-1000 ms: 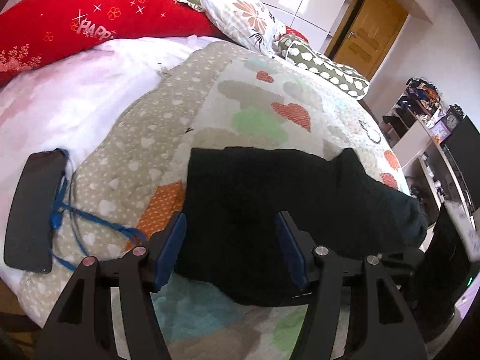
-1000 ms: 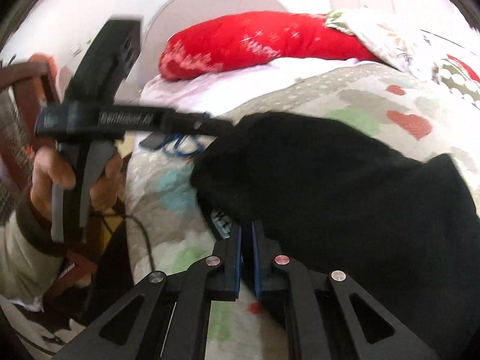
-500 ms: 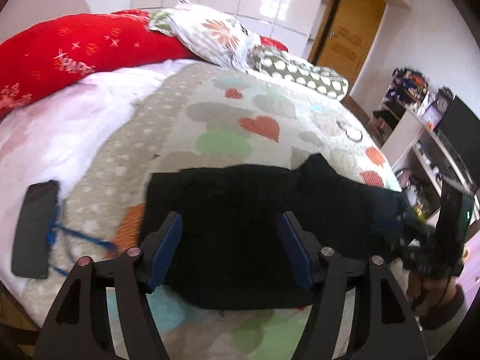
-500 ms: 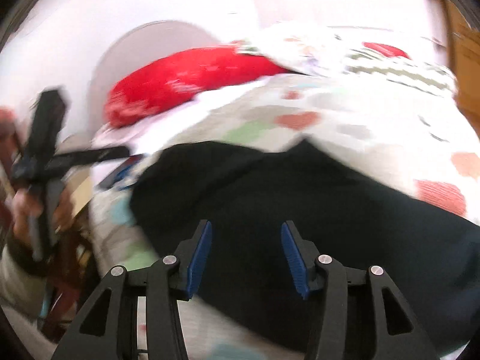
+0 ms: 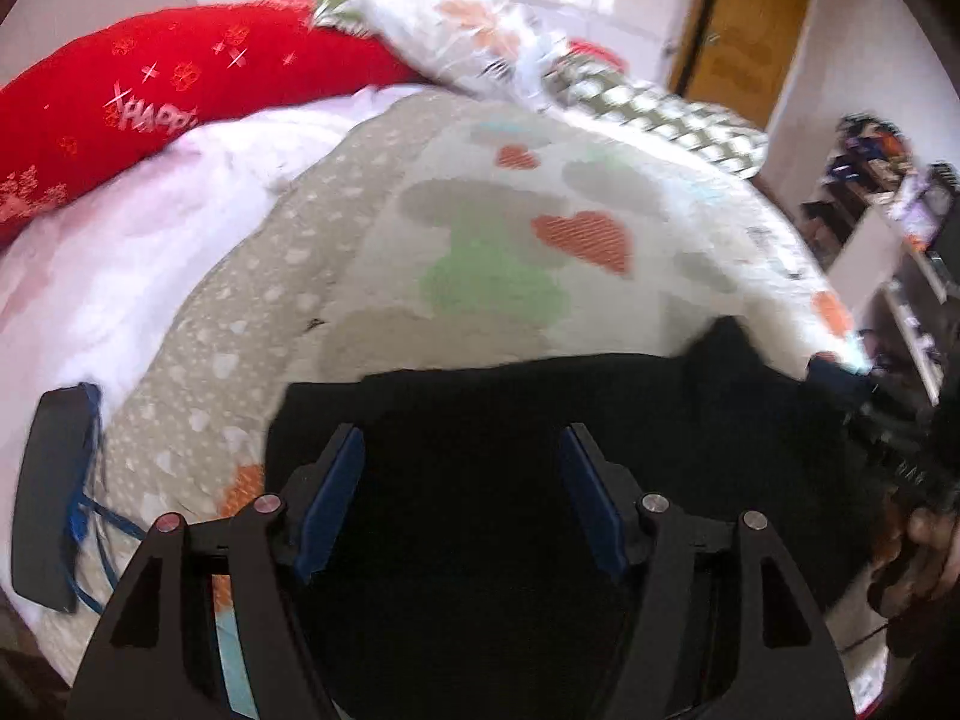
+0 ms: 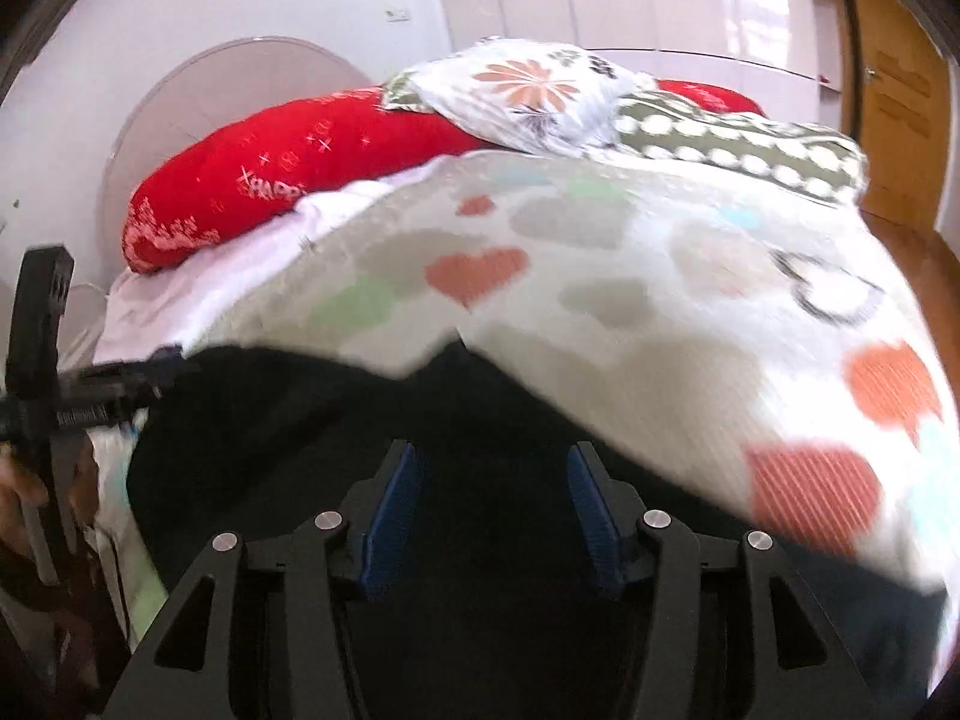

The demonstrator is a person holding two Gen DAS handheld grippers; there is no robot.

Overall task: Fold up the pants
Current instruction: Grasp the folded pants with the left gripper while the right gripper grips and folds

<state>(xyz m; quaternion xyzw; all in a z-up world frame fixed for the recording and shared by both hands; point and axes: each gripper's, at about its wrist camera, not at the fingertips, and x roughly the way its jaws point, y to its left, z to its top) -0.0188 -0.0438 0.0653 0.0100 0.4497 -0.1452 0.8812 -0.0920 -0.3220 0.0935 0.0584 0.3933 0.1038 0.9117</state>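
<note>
The black pants (image 5: 540,414) lie folded flat across the near edge of the heart-patterned quilt (image 5: 492,252). My left gripper (image 5: 462,480) is open and empty, hovering over the pants' left part. My right gripper (image 6: 492,498) is open and empty over the pants (image 6: 312,414) farther right. The right gripper also shows at the right edge of the left wrist view (image 5: 840,378). The left gripper shows at the left edge of the right wrist view (image 6: 162,366).
A long red pillow (image 5: 180,84), a floral pillow (image 5: 468,30) and a dotted green pillow (image 5: 660,120) lie at the bed's head. A black phone (image 5: 48,492) with a blue cable lies at the bed's left edge. Shelves (image 5: 900,240) and a wooden door (image 5: 744,18) stand at right.
My right gripper opened and let go of the pants, then swung to face the bed's head. My left gripper stayed open and shifted slightly over the pants.
</note>
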